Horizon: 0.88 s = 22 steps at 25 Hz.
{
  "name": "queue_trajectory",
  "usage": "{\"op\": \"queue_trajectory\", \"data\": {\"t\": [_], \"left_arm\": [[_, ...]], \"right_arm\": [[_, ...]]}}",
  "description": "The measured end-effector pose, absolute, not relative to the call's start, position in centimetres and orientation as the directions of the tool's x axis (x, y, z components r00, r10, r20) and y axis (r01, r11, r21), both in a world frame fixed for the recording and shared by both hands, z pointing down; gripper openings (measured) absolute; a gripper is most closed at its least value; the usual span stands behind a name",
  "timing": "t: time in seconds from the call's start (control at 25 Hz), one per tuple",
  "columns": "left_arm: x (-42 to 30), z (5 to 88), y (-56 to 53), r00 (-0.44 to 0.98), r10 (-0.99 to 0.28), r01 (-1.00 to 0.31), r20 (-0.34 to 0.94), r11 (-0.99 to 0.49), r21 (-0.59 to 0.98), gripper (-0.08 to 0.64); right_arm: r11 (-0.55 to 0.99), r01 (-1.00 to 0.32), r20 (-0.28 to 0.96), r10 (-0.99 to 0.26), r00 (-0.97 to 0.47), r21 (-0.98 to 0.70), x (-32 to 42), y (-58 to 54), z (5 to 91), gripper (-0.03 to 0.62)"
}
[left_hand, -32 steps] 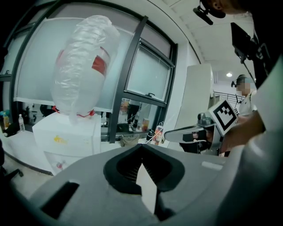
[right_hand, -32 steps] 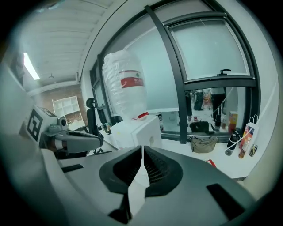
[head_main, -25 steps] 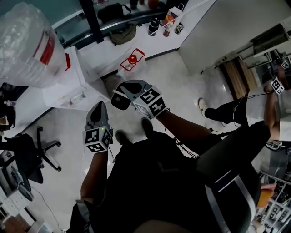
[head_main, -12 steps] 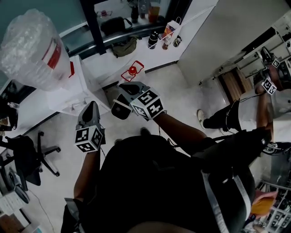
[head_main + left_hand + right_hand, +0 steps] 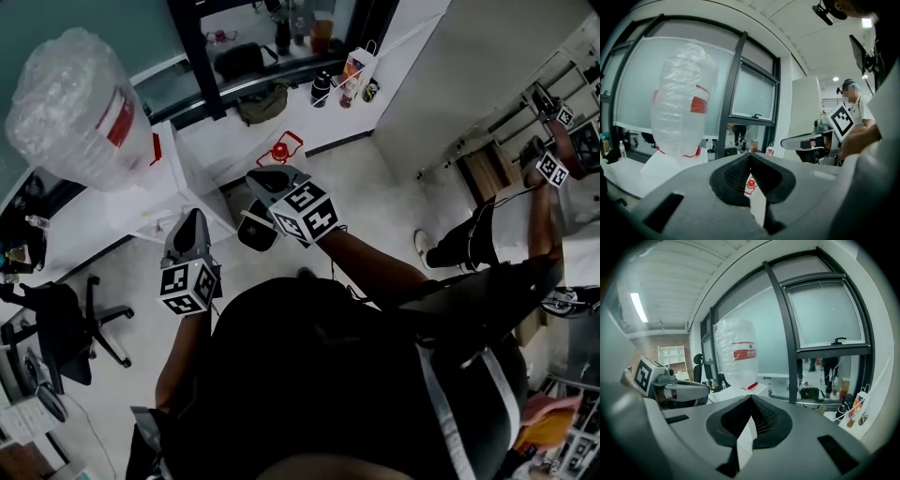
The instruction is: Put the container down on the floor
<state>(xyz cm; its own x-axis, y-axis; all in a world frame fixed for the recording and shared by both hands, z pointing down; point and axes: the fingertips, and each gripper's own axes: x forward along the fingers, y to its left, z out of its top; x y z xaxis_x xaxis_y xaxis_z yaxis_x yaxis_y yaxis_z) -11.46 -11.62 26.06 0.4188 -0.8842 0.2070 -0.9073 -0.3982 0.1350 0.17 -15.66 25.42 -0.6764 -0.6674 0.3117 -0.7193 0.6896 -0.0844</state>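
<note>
The container is a big clear water jug with a red label, wrapped in clear film. It stands upside down on a white dispenser at the upper left. It also shows in the left gripper view as the jug and in the right gripper view as the jug. My left gripper hangs just right of the dispenser, shut and empty, its jaws meeting. My right gripper is beside it, jaws closed, nothing held. Neither touches the jug.
A white ledge runs under the window with a red object, a bag, bottles and a small carrier. A black office chair stands at the left. Another person with grippers is at the right.
My left gripper has shifted a little left and toward the dispenser. The right gripper stays nearly in place. The view has tilted up, so the jug sits fuller in frame.
</note>
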Motion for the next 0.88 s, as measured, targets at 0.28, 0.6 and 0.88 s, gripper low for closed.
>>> {"op": "queue_trajectory", "data": {"t": [0.28,0.6,0.88], "left_arm": [[-12.2,25.9,-11.4,0.381,-0.905,-0.923,0.188,-0.36,0.138,0.011],[-12.1,26.8,-11.2,0.393,-0.898,-0.918,0.2,-0.368,0.151,0.011],[-12.2,27.4,-10.7,0.391,-0.896,-0.917,0.212,-0.36,0.173,0.011]], "right_arm": [[0.692,-0.717,0.314,-0.665,-0.678,-0.082,-0.1,-15.6,25.3,0.008],[0.693,-0.716,0.323,-0.662,-0.676,-0.077,-0.8,-15.7,25.8,0.008],[0.679,-0.729,0.332,-0.669,-0.665,-0.089,-0.7,-15.9,26.1,0.008]]}}
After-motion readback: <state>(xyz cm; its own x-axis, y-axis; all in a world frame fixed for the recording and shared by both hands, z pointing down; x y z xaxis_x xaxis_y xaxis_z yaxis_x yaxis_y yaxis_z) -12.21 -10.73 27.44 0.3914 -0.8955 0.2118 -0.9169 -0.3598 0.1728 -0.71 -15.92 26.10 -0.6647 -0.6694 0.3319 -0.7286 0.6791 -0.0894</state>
